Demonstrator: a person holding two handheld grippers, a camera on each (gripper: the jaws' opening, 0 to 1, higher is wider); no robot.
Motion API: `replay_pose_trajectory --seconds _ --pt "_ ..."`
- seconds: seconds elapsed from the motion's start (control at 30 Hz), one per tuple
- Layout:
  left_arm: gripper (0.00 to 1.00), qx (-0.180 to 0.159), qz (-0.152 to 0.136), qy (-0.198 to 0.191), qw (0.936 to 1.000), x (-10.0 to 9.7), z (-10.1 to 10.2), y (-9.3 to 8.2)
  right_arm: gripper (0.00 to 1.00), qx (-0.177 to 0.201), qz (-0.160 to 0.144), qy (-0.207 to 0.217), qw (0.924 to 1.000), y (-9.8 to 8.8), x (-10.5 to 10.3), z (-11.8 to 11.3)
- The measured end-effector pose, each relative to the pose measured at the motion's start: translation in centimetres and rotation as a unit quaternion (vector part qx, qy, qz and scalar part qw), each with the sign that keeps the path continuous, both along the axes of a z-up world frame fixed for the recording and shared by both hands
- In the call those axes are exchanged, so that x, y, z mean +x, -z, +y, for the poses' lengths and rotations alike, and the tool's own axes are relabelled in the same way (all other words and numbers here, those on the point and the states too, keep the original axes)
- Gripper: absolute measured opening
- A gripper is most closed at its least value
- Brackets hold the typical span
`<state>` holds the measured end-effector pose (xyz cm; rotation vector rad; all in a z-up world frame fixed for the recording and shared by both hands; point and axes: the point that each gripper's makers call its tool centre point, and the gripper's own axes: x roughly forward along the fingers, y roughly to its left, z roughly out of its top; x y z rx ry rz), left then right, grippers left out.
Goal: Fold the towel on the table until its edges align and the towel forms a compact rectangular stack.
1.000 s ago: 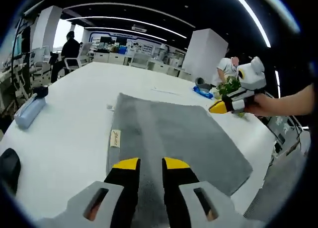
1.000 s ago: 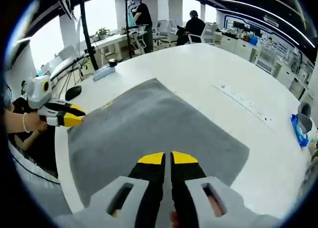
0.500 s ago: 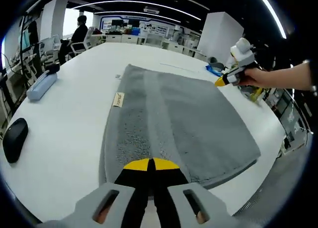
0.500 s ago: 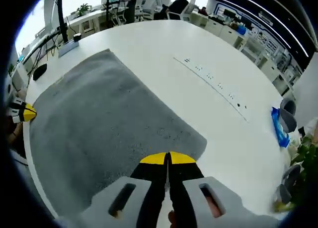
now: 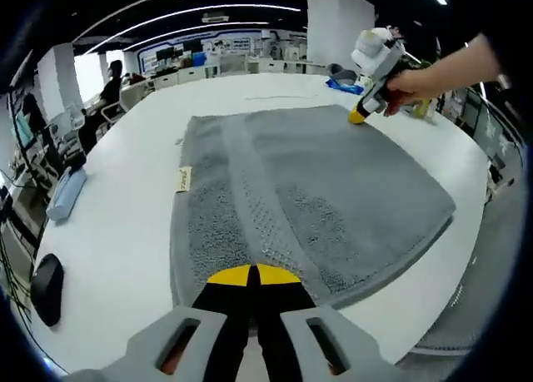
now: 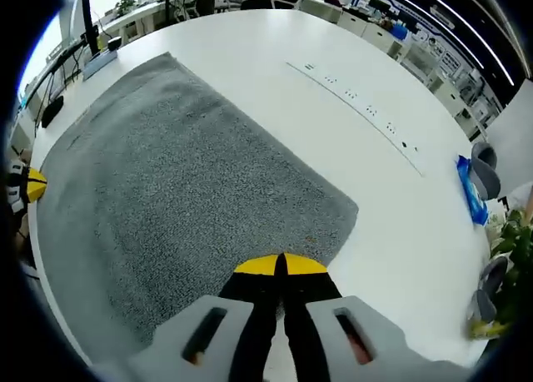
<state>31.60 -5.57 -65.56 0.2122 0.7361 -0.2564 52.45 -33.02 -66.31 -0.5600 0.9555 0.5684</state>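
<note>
Flat towel (image 5: 316, 182), lengthwise between tongs

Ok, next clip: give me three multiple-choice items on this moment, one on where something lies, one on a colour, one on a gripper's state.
1. Where does the computer mouse lie relative to the towel in the left gripper view?
A. On top of the towel
B. On the bare table to the towel's left
C. Under the towel's far corner

2. What colour are the gripper tips?
A. Red
B. Blue
C. Yellow

3. How does the right gripper stand?
A. Jaws closed at the towel's edge
B. Jaws wide open above the table
C. Holding a bottle

Answers: 1 B, the dark mouse sits on white tabletop apart from the grey cloth. 2 C, yellow pads show on the left gripper and the right one. 3 A, its jaws meet with no gap at the towel's near edge.
</note>
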Motion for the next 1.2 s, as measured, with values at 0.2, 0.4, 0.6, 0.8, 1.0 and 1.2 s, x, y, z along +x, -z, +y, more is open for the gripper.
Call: replay_pose_trajectory --seconds 0.2,0.4,0.6,0.8,1.0,1.2 --pt "0.01 -0.071 0.032 -0.035 0.9964 0.3 0.3 0.1 0.0 -0.005 0.009 0.027 0.9996 0.0 -0.3 -0.7" --pt "0.01 -0.073 0.033 -0.023 0.9965 0.8 0.1 0.0 0.0 -0.039 0.023 0.028 0.9986 0.0 -0.9 -1.6" --pt "0.01 -0.088 0.061 -0.013 0.9942 1.3 -0.1 0.1 0.0 -0.021 0.034 0.068 0.9969 0.0 -1.8 -2.8" --pt "0.01 -0.088 0.09 -0.001 0.992 1.6 -0.5 0.1 0.0 -0.012 0.03 0.087 0.9956 0.1 -3.2 -3.9" --pt "0.01 -0.086 0.118 0.019 0.9892 2.3 -0.8 0.2 0.0 -0.004 0.03 0.106 0.9939 0.1 -4.0 -4.6" --pt "0.01 -0.072 0.121 0.039 0.9892 3.3 -1.4 0.3 0.0 -0.006 0.025 0.112 0.9933 0.0 -5.0 -5.4"
